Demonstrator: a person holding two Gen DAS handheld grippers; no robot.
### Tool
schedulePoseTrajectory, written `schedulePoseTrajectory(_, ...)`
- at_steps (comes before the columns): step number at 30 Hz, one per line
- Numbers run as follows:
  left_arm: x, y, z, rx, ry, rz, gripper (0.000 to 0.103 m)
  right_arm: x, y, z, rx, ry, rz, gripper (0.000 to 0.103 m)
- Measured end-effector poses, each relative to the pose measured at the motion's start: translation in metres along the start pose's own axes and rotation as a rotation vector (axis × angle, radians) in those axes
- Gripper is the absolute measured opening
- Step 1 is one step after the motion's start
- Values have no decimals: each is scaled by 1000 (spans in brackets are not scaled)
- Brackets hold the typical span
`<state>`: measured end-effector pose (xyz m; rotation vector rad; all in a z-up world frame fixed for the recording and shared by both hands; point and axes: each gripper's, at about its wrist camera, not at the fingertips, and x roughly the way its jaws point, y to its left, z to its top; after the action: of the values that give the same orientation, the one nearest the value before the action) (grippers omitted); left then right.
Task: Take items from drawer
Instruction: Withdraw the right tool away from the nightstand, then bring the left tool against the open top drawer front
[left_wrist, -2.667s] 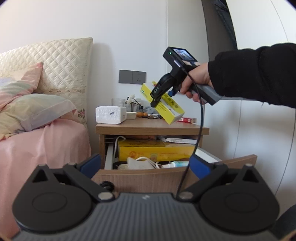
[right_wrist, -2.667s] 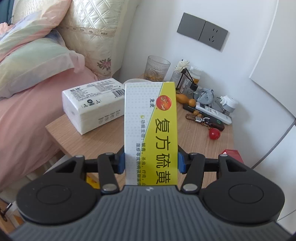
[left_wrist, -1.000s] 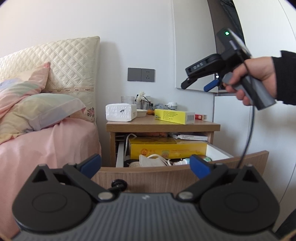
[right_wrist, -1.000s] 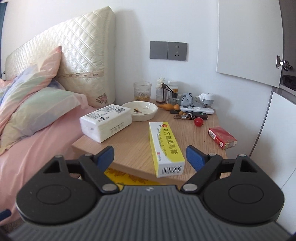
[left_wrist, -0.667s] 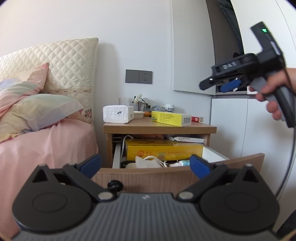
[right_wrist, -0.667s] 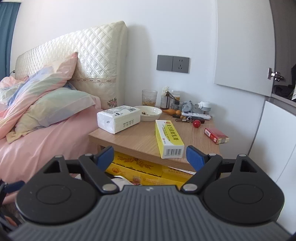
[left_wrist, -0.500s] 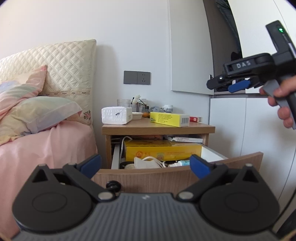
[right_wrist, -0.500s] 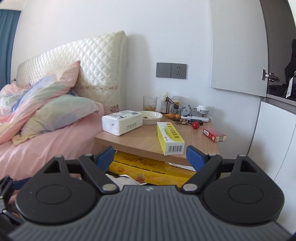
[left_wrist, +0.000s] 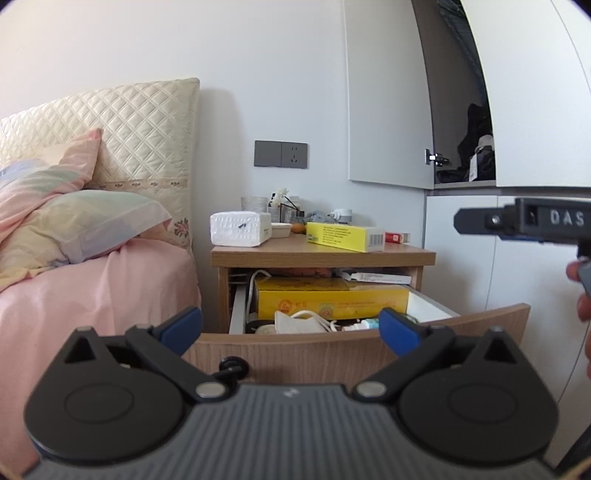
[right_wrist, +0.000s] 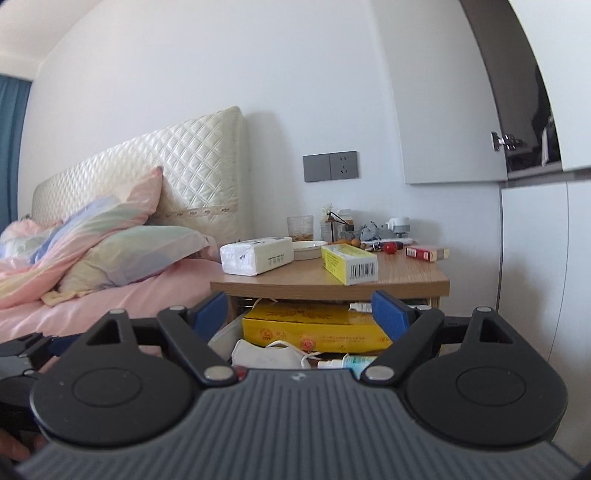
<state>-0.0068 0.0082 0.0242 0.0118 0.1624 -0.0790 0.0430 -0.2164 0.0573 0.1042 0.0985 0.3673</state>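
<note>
While the left wrist view looks level at the wooden drawer (left_wrist: 354, 347), pulled out of the nightstand (left_wrist: 321, 254), its curved front panel and small black knob (left_wrist: 232, 365) hide much of the contents. The right wrist view sits higher and looks over that panel into the drawer, showing a crumpled white face mask (right_wrist: 273, 356) with its elastic loops, and beside it a small white-and-teal tube (right_wrist: 347, 362). Behind these, in both views, lies a long flat yellow carton (left_wrist: 332, 297), with a slim white box (left_wrist: 376, 277) resting on its right end.

On the smooth wood-grain top lies the yellow medicine box (right_wrist: 349, 264), rectangular, barcode end toward the camera, just beside a soft plastic-wrapped tissue pack (right_wrist: 256, 254) and a shallow white dish (right_wrist: 308, 249). A red packet (right_wrist: 426, 253) lies near the right edge.

Only the left view shows the right gripper (left_wrist: 517, 225) from the side, at the frame's right edge, with fingertips of the person's hand below it. The left gripper (left_wrist: 291, 330) has its blue-padded fingers spread wide and empty; the right gripper's fingers are likewise parted, holding nothing. A quilted cream headboard (right_wrist: 192, 170) and pastel pillows (right_wrist: 122, 240) fill the left.
</note>
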Motion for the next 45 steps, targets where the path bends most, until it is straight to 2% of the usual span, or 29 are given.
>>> schedulePoseTrajectory(7,1,-5,-1,6,13,-20,103,-14,-6,-21,-12,7,-51,87)
schedulePoseTrajectory(11,1,-5,-3,6,21,-11,103,-21,-9,-31,27,19,-48,87)
schedulePoseTrajectory(18,2,-4,-4,-1,46,10,103,-24,-2,-40,3,42,-55,87)
schedulePoseTrajectory(45,5,-2,-6,-3,71,22,103,-37,5,-47,-22,44,-55,87)
